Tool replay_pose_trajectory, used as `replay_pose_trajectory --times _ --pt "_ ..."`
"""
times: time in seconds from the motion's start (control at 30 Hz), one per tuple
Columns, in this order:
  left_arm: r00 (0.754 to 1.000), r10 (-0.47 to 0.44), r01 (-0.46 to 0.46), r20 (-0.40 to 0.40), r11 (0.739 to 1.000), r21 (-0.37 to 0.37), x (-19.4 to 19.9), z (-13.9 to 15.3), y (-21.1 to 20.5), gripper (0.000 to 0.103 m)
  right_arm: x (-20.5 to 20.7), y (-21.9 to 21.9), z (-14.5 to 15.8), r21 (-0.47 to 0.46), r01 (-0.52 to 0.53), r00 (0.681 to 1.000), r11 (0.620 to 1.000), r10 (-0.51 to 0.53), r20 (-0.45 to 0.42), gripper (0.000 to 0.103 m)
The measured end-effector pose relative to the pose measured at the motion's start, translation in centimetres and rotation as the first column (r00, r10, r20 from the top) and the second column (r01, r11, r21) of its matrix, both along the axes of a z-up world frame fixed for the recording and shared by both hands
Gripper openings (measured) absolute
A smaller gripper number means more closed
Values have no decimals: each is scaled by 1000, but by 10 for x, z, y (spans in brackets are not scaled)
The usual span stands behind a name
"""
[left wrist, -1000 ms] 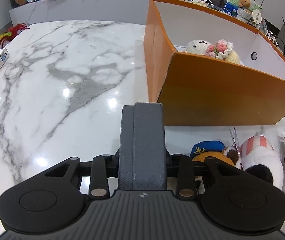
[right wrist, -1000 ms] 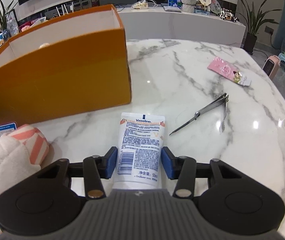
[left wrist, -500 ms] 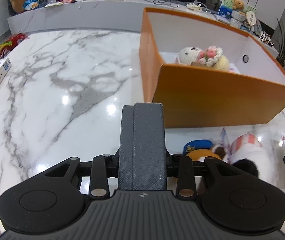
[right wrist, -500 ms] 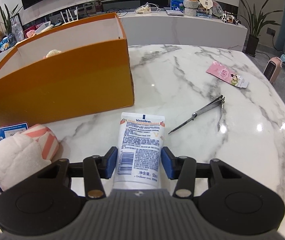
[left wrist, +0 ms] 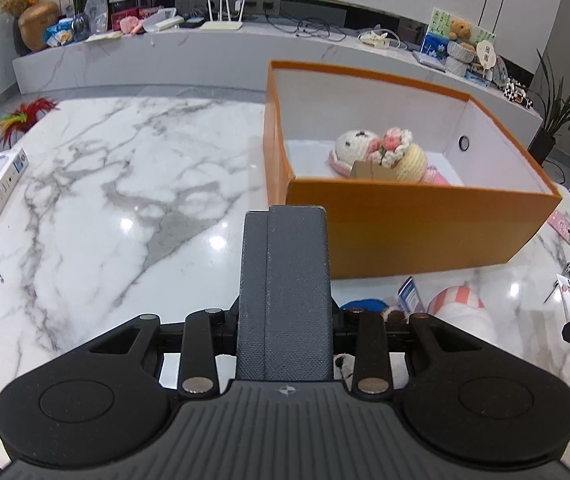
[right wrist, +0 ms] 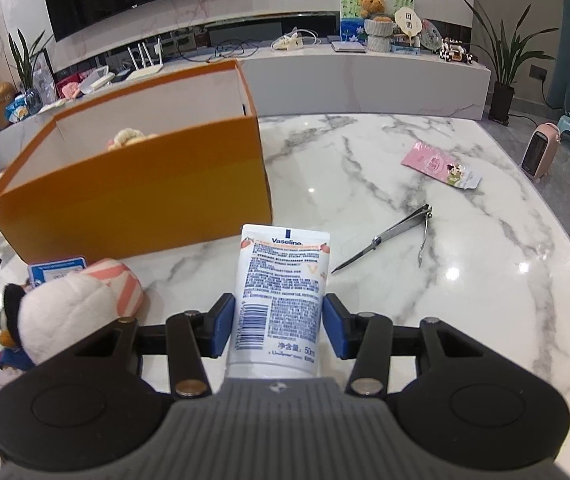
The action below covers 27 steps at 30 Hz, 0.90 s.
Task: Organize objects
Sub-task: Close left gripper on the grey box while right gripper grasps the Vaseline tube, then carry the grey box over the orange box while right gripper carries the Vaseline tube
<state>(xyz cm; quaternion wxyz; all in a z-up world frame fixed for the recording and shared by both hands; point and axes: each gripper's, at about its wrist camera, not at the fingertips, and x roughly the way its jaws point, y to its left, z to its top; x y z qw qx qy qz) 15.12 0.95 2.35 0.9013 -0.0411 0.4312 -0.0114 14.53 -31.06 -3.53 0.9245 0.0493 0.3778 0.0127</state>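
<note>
The right gripper (right wrist: 279,316) holds a white Vaseline tube (right wrist: 281,292) between its fingers above the marble counter (right wrist: 425,280). The left gripper (left wrist: 285,216) has its fingers pressed together, empty. Next judged: carry the tube over the rim of the open orange cardboard box (right wrist: 133,204).

White Vaseline tube (right wrist: 281,300), label up, lower centre of frame; open orange box (right wrist: 133,196) at left; crocheted dolls (left wrist: 381,154) lie inside.

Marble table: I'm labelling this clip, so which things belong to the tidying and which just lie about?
Job: Vaseline tube in right gripper; orange box; plush toy; nail clippers; pink sachet.
Lying about: router; heater; potted plant.
</note>
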Motion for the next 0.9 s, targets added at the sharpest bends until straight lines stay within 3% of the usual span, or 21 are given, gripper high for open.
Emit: replay_pose_trajectory --times 0.63,0.9 --pt "989 -61 68 135 996 -50 -15 53 -28 39 -34 15 55 52 -85 988 995 78 132 50" --pt "983 -75 94 167 989 -112 28 76 -41 39 6 28 101 144 -144 964 979 106 243 50"
